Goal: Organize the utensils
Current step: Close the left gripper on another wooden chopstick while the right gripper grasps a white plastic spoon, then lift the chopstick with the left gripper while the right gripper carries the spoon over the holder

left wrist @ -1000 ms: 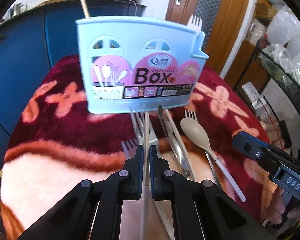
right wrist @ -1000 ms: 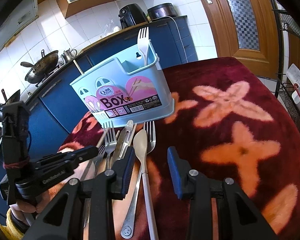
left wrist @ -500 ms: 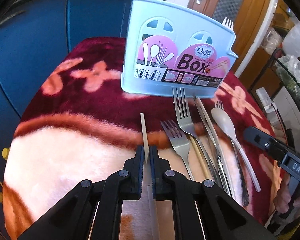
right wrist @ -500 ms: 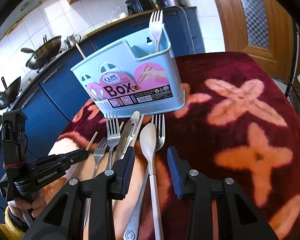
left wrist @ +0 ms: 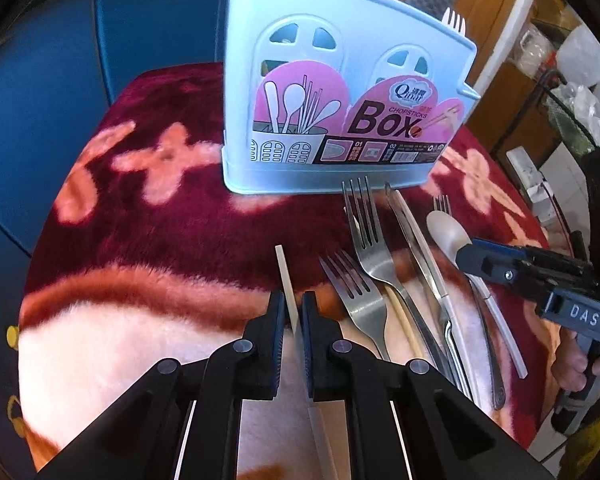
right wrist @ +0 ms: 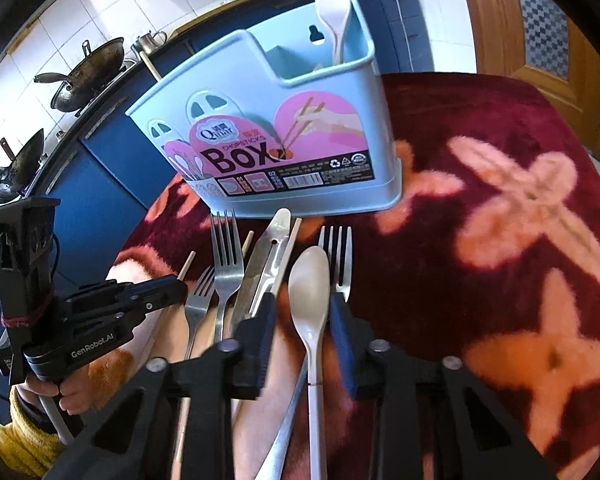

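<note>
The left gripper (left wrist: pixel 291 312) is closed narrowly on a single pale chopstick (left wrist: pixel 285 272), whose tip juts out past the fingertips (left wrist: pixel 277 300) over the red flowered blanket (left wrist: pixel 172 232) that covers the desk. The right gripper (right wrist: pixel 303 312) has just been closing and now stands at a narrow gap with the beige plastic spoon (right wrist: pixel 310 284) between its fingers (right wrist: pixel 266 312); the pads sit just beside the spoon's bowl and neck, and contact on either side cannot be confirmed, so it is not clearly gripped. The spoon lies flat on the blanket, its handle running back under the right gripper. Beside it lies a row of cutlery: a metal fork (right wrist: pixel 337 256) partly under the spoon on its right, a pair of metal tongs (right wrist: pixel 268 256) on its left, then a large fork (right wrist: pixel 226 256) and a smaller fork (right wrist: pixel 198 300), with another chopstick (left wrist: pixel 404 316) lying among them. Behind the row stands a light blue utensil box (right wrist: pixel 300 128) with a pink "Box" label, upright on the blanket and near the fork tips. A white plastic fork (right wrist: pixel 332 4) stands upright in its right-hand compartment, and a wooden stick (right wrist: pixel 150 65) pokes up from the left end. A hand (right wrist: pixel 66 394) with a yellow sleeve holds the left gripper's handle. Blue cabinets (left wrist: pixel 60 80) rise behind the desk.
</note>
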Available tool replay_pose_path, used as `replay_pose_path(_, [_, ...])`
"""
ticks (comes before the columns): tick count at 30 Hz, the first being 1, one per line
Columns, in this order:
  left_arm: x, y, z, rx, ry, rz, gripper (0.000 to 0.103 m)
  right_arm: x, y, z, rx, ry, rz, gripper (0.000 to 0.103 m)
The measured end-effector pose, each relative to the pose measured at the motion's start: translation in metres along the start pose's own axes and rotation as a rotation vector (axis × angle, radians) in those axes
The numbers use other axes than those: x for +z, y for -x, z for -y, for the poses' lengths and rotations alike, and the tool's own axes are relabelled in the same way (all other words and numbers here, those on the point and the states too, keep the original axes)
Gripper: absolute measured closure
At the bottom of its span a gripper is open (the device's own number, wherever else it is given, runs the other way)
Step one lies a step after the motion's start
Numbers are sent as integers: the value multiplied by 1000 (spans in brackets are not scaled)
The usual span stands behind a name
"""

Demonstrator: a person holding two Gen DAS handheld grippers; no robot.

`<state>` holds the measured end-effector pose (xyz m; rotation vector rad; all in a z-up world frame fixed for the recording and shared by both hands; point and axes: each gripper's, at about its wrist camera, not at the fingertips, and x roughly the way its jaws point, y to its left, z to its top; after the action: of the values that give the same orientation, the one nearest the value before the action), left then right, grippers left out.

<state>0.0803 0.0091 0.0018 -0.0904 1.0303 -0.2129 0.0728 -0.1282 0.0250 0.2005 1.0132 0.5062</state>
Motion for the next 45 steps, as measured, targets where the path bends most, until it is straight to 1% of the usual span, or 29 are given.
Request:
replay_pose_path(1, [1, -1, 1, 1, -7, -5, 95, 2, -1, 0, 7, 2, -9, 79])
replay_pose_path(2, [2, -3, 2, 3, -15, -10, 95, 3, -1, 0, 14, 4, -16, 85])
replay_pose_path(3, [3, -4, 3, 5, -21, -17, 94, 4, -2, 0, 22, 5, -24, 87])
replay_pose_path(7, [8, -6, 3, -2, -35, -39, 95, 9, -5, -1, 62, 5, -56, 93])
replay_pose_path(9, [9, -6, 2, -11, -38, -38, 94, 8, -4, -2, 76, 2, -63, 97])
replay_pose_path(12, [9, -3, -1, -19, -25, -30, 95, 5, 5, -6, 78, 6, -39, 98])
replay_pose_path(17, [6, 3, -2, -42, 1, -5, 99, 2, 21, -10, 93, -11, 13, 99])
replay_pose_path(26, [-2, 38, 0, -113, 57, 108, 99, -6, 53, -8, 131, -50, 128, 101])
replay_pose_path(30, [-2, 58, 2, -123, 67, 167, 99, -7, 63, -9, 147, -57, 163, 101])
replay_pose_path(33, [-2, 74, 4, -118, 61, 215, 99, -6, 67, -11, 154, -53, 178, 101])
replay_pose_path(35, [-2, 83, 4, -111, 55, 241, 99, -5, 67, -12, 148, -44, 174, 100])
replay_pose_path(36, [-1, 86, 5, -106, 53, 253, 99, -4, 65, -14, 140, -33, 160, 97])
replay_pose_path(38, [-1, 91, 5, -93, 54, 273, 99, -4, 58, -16, 119, -28, 130, 97])
replay_pose_path(40, [-1, 93, 3, -83, 53, 284, 99, -5, 47, -17, 92, -27, 91, 91])
replay_pose_path(41, [-2, 94, 3, -80, 55, 289, 99, -6, 42, -16, 75, -26, 75, 82])
replay_pose_path(42, [-3, 94, 2, -79, 56, 290, 99, -8, 37, -17, 61, -24, 59, 77])
replay_pose_path(45, [-4, 92, -1, -76, 62, 288, 99, -11, 21, -17, 34, -17, 16, 76])
